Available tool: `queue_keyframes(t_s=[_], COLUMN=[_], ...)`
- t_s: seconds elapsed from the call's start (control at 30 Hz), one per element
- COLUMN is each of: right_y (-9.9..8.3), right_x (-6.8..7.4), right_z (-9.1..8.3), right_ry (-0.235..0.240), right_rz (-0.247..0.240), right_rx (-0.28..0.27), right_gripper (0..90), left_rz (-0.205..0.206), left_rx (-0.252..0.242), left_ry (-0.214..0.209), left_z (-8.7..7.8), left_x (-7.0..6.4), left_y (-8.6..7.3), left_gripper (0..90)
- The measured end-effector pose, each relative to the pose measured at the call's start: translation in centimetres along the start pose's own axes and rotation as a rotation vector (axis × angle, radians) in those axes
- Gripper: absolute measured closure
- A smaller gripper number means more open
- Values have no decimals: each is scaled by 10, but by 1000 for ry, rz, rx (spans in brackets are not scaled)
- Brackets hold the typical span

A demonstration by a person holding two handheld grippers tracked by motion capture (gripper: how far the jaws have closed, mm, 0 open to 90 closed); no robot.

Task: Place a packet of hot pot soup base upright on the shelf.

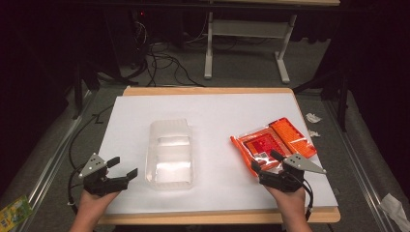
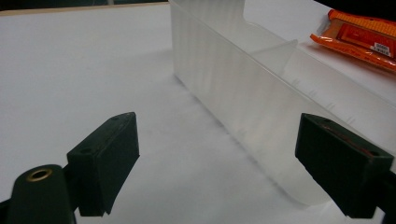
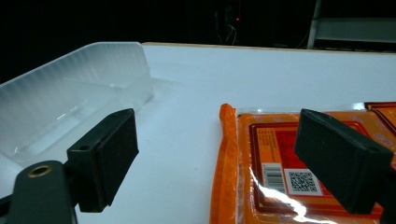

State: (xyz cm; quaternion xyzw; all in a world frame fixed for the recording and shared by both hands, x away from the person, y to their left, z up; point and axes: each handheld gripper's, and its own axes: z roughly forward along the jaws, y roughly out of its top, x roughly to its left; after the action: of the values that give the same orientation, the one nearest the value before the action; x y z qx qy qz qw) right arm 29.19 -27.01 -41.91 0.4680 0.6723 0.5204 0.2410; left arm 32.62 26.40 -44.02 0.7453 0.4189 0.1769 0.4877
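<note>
A clear plastic bin [image 1: 170, 153] stands in the middle of the white table top [image 1: 212, 111]; its long side wall [image 2: 233, 88] runs past my left gripper's view. An orange packet [image 1: 265, 147] lies flat to the bin's right, with a second orange packet [image 1: 292, 136] beside it. My left gripper [image 1: 122, 169] is open at the table's front left, a little left of the bin, nothing between its jaws. My right gripper [image 1: 266, 162] is open at the near edge of the orange packet [image 3: 280, 158], its jaws straddling the packet's near left corner without closing on it.
Cables and a white table frame [image 1: 241, 43] lie on the floor beyond the table. Paper scraps [image 1: 312, 118] sit off the table's right edge. A wooden border [image 1: 208, 91] rims the white surface. A green packet [image 1: 14, 210] lies on the floor at the lower left.
</note>
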Motion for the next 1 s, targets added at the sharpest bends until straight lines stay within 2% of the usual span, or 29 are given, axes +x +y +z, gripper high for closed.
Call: queue_keyframes(t_s=[0.23,0.63,0.83,0.93,0.97,1.0], right_y=[-4,-1,-12,-21,-21,-24], right_x=[-5,-4,-5,-3,-3,-3], right_z=[-3,-8,-12,-6,-6,-3], right_ry=[3,-3,-17,3,3,8], right_rz=[12,6,-39,-53,-53,-64], right_rx=[2,-5,51,120,120,144], right_gripper=[148,156,170,239,239,270], left_rz=[0,-5,5,9,9,11], left_rx=[-20,-21,-34,-43,-43,-41], left_ry=[-9,-23,-19,-17,-17,-17], left_z=[-2,-3,-3,-4,-4,-4], left_x=[-1,0,-1,-1,-1,-1], left_y=[3,2,4,5,5,5], left_gripper=[142,142,129,122,122,122])
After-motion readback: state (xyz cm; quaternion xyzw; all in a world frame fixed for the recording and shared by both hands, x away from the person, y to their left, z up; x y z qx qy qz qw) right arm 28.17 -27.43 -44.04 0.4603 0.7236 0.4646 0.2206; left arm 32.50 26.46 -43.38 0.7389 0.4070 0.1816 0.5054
